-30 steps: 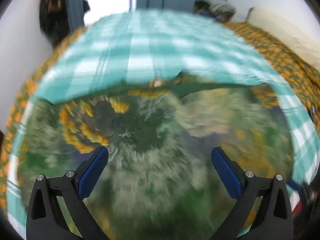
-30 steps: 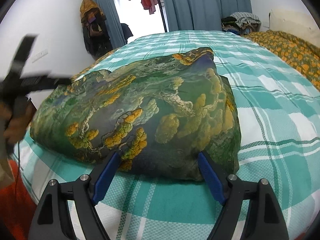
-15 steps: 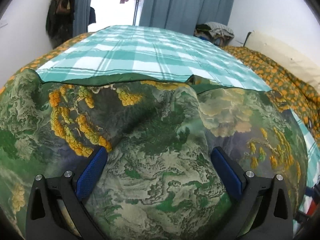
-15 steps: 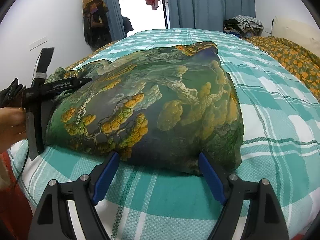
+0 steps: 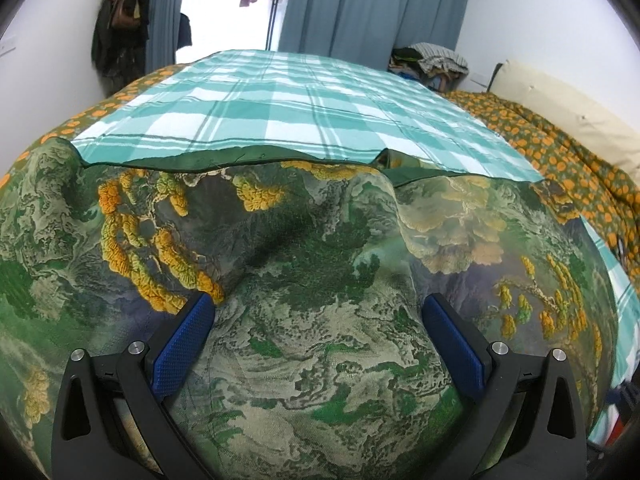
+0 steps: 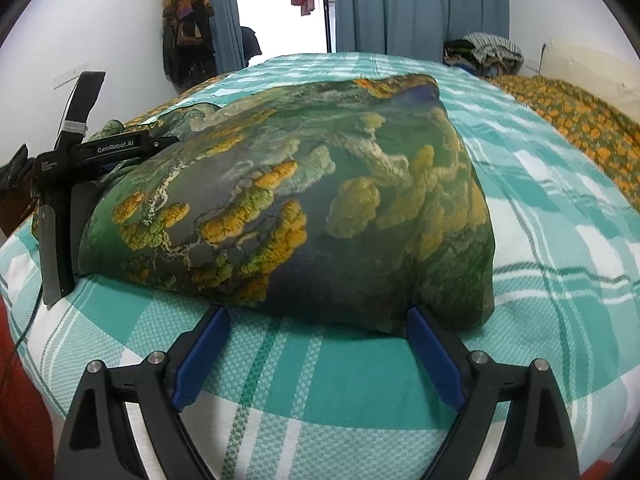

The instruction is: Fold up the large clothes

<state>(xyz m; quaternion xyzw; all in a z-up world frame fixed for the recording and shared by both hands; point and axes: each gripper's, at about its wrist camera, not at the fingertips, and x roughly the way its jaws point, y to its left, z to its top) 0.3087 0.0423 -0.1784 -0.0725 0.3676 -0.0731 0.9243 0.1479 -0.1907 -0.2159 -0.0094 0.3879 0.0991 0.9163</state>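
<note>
printed silky garment folded, puffy | checked woven bedsheet | left tongs apart; right tongs just widened, empty

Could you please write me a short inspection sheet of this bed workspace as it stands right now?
Surface: teal-and-white checked bedsheet, partly covered.
Job's things: green-and-orange landscape-print garment, folded into a puffy bundle on the sheet.
Clutter: orange-dotted green blanket at the bed's far side.
Grippers: left gripper open over the bundle; right gripper open at the bundle's near edge, jaws just widened, nothing clamped.
Cables: thin dark cord.
Surroundings: grey-blue curtains, piled clothes.
</note>
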